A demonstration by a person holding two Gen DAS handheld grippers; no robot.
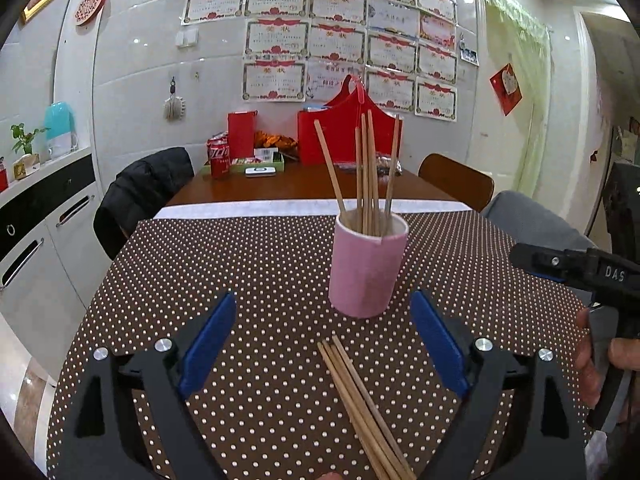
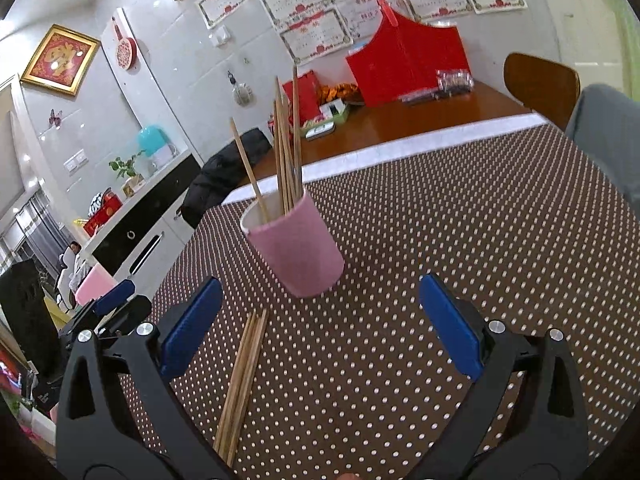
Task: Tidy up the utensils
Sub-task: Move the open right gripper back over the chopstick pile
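A pink cup (image 1: pixel 366 268) (image 2: pixel 296 248) stands upright on the dotted tablecloth (image 1: pixel 260 264) with several wooden chopsticks (image 1: pixel 366 168) (image 2: pixel 286 148) standing in it. A loose bundle of chopsticks (image 1: pixel 362 404) (image 2: pixel 240 380) lies flat on the cloth in front of the cup. My left gripper (image 1: pixel 322 340) is open above that bundle, its blue pads (image 1: pixel 208 344) wide apart and touching nothing. My right gripper (image 2: pixel 320 326) is open too, with the bundle near its left pad (image 2: pixel 192 326) and the cup just ahead. The right gripper's body (image 1: pixel 580 268) shows at the right edge of the left wrist view, in a hand.
Beyond the cloth, the wooden table (image 1: pixel 304 184) carries red bags (image 1: pixel 344 132), cola cans (image 1: pixel 218 158) and snack packets. A chair with a black jacket (image 1: pixel 140 196) stands left, a brown chair (image 1: pixel 456 180) right. White cabinets (image 1: pixel 36 240) line the left wall.
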